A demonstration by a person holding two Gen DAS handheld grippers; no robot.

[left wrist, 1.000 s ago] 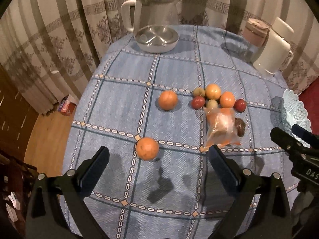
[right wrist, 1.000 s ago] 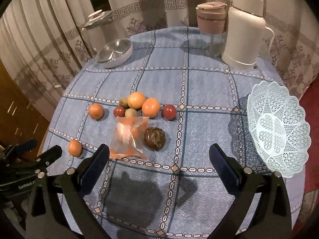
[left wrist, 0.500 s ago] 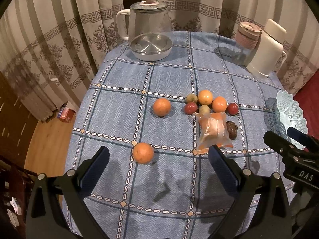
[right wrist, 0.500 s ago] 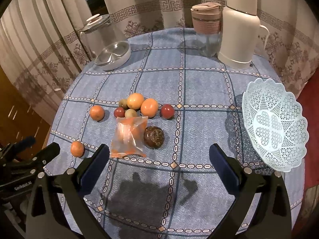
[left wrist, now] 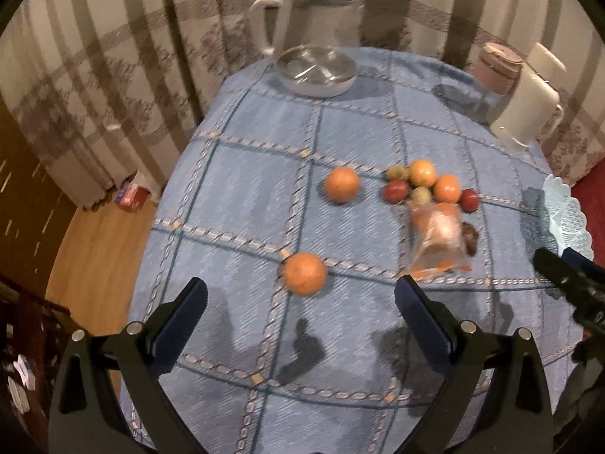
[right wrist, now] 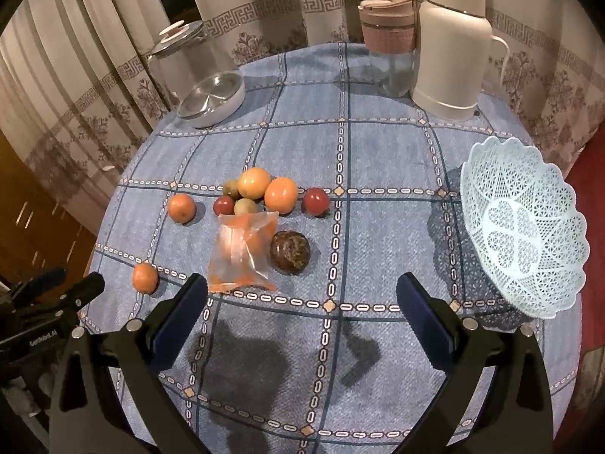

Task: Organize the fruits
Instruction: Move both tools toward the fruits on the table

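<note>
Only readable txt: white lettering "GenRobot.AI" on the black body of the left gripper (right wrist: 56, 287), seen at lower left edge in right wrist view, small and partly blurred. Left wrist view is motion-blurred, no legible txt there. No labels readable elsewhere.

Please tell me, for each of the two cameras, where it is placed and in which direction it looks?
Left wrist: sits on the open left gripper, above the table's near-left side, facing an orange; the right gripper shows at right.
Right wrist: sits on the open right gripper, facing the table's middle, basket at right.
Shared: fruit pile, bag, kettle.
</note>
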